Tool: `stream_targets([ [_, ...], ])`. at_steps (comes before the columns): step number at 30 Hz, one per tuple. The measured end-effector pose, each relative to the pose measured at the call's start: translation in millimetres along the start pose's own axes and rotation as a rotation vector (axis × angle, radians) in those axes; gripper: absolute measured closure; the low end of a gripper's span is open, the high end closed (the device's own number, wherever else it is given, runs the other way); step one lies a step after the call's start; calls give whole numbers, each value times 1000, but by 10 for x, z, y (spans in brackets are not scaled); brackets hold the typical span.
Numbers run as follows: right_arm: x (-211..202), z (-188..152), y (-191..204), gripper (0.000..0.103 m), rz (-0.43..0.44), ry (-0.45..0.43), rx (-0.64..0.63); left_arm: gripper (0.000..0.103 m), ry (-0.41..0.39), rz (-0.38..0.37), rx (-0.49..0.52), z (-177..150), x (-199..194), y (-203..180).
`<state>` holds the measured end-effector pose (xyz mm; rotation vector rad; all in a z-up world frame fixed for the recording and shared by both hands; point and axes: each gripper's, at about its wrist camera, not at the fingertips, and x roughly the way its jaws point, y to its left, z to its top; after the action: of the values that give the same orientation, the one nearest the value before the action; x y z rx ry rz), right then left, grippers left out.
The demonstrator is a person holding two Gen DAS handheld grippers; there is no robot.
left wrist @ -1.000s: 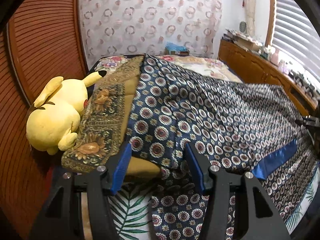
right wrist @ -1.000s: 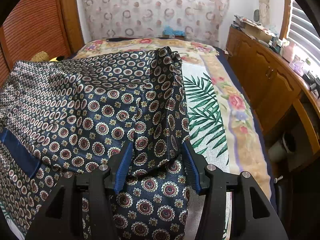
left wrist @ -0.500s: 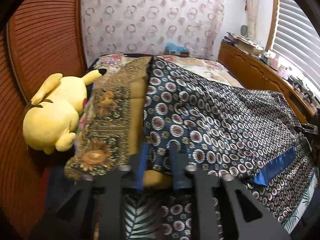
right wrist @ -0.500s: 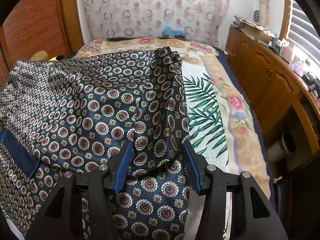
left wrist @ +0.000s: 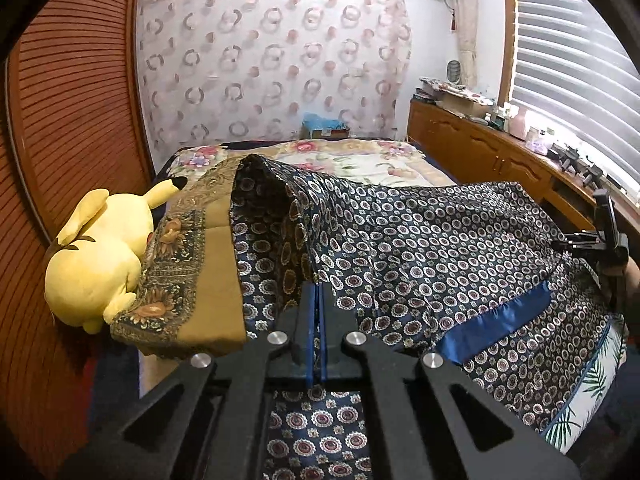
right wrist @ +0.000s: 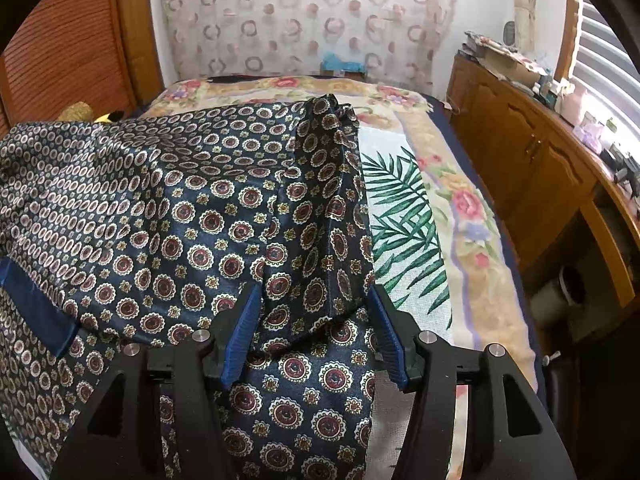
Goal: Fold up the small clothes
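far to the left of the left gripper (left wrist: 316, 300) a yellow plush toy (left wrist: 98, 256) lies against the slatted wooden wall (left wrist: 76, 120), touching the edge of a brown cushion with a sunflower border (left wrist: 192, 264). the cushion sits just left of that gripper on the bed (left wrist: 360, 160). the left gripper is clenched, its blue pads pressed together on a fold of the navy patterned garment (left wrist: 420, 248), pinching the cloth at its left edge so it rises in a ridge straight ahead of the fingers. to the right of this gripper the garment spreads across the bed, a plain blue band (left wrist: 492, 320) running across it. further right, at the frame's edge, the other gripper shows dark against the cloth.

in the right wrist view the same garment (right wrist: 192, 216) fills everything left of and ahead of the right gripper (right wrist: 312, 332). its jaws are closing, with a raised fold of the cloth between them; the pads stand apart on either side of the fold, and i cannot tell that they press on it. just right of this gripper lies the bedspread with green palm leaves (right wrist: 404, 224) and a floral border. well to the right stands a wooden cabinet (right wrist: 532, 168) with clutter on top.
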<state>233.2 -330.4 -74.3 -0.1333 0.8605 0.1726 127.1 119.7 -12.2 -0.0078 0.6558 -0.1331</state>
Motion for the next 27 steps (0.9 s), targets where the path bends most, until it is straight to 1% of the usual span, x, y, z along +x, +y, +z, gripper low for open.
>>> stream_targets([
  [1,-14,1,18,72,13,-3,-12,103,0,4,0,-3,4,-1],
  [2,-32,7,38,83,34,-6,-26,103,2,5,-4,-3,13,8],
  [3,-53,15,70,86,44,-11,-40,103,3,6,-9,1,24,25],
  [4,-79,28,108,93,44,-15,-57,103,2,5,-12,-10,28,30],
  [7,-216,86,180,99,54,-55,-77,103,-2,3,-27,-23,19,47],
  [11,-500,177,165,103,123,-134,-39,103,-23,-1,-46,-26,-77,68],
  [13,-673,201,108,103,155,-173,-2,103,-27,26,-42,-39,-154,66],
  [16,-889,177,10,103,188,-219,45,103,-44,12,-60,-95,-281,84],
  [20,-1007,13,-73,103,196,-221,74,103,-51,-13,-104,-196,-407,177],
  [22,-1074,-83,-119,103,209,-222,83,103,-48,-12,-121,-269,-466,237],
  [27,-1319,-317,-298,103,199,-247,117,103,-4,3,-161,-534,-516,344],
])
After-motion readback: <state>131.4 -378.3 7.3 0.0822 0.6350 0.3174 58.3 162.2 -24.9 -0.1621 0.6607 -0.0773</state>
